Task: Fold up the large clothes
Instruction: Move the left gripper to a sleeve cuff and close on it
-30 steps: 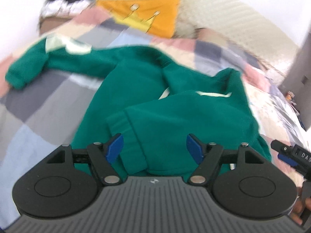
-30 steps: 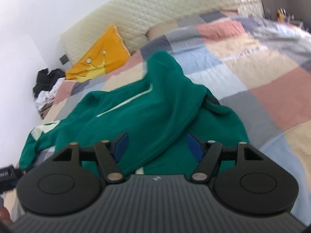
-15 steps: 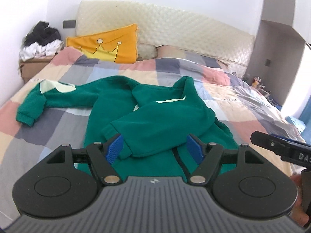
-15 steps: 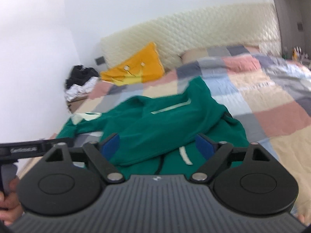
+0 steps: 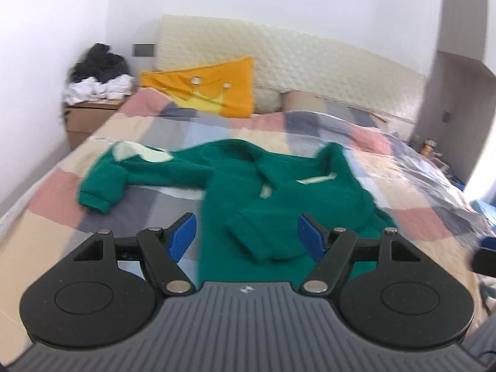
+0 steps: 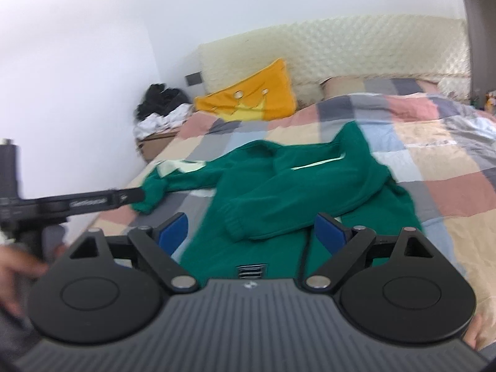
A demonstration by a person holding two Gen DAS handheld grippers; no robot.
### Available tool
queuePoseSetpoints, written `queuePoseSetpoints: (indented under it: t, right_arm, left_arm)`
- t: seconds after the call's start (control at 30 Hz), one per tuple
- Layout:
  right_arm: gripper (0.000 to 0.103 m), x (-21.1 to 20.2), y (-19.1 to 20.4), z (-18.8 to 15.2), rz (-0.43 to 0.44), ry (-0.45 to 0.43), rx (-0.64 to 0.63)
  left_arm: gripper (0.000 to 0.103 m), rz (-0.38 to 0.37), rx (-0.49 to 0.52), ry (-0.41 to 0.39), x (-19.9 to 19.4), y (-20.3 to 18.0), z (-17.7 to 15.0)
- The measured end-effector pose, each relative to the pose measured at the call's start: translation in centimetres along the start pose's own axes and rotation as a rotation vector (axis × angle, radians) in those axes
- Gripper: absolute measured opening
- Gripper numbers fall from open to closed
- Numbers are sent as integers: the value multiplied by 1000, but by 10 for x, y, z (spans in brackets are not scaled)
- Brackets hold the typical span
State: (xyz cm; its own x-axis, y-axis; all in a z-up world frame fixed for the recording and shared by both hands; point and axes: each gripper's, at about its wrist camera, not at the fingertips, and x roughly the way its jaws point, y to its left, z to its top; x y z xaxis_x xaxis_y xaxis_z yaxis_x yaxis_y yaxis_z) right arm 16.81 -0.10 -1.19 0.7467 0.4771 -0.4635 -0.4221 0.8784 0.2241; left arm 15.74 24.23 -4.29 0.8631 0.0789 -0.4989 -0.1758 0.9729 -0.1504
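A green sweatshirt (image 5: 285, 183) (image 6: 297, 186) lies flat on the patchwork quilt (image 5: 55, 207). Its left sleeve (image 5: 102, 186) stretches out sideways, with a pale patch near the shoulder. The other sleeve is folded across the body, its cuff (image 6: 235, 226) lying near the hem. My left gripper (image 5: 246, 234) hovers open above the near hem with nothing between its blue pads. My right gripper (image 6: 249, 231) also hangs open and empty over the hem. The left gripper's body (image 6: 77, 204) shows as a black bar, with a hand (image 6: 12, 276) at the left edge.
A yellow crown pillow (image 5: 214, 90) leans on the quilted headboard (image 5: 310, 59). A nightstand with a pile of dark and white clothes (image 5: 96, 74) stands at the bed's far left. Small items stand on a shelf at the far right (image 5: 429, 147).
Both grippers have drawn back and risen away from the sweatshirt, so the whole bed now shows. The right jaws have spread wider. The sleeve stays folded across the body.
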Motion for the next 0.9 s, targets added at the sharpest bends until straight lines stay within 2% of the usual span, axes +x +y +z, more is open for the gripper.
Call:
queuePoseSetpoints:
  t: [0.13,0.33,0.4,0.53,0.73,0.9]
  right_arm:
    - [90,2,22,18,22,20,25]
    - [90,24,56,32,71,41,19]
    - [90,38,64,34,92,69,24]
    - [90,59,71,39,92,76,30]
    - [90,97,76,47,49,95,40]
    - [90,128,85,47,41,143,25]
  left_arm:
    - [77,79,-47,-17,16,54,22]
    - [77,175,-170,66,83,157,38]
    - [77,180,-179,99,111,184,34]
    - [77,266,-175,133,168,234,18]
    - [77,316,-301,212,254,298,-12]
    - [77,330,-418,217,298,335,-26]
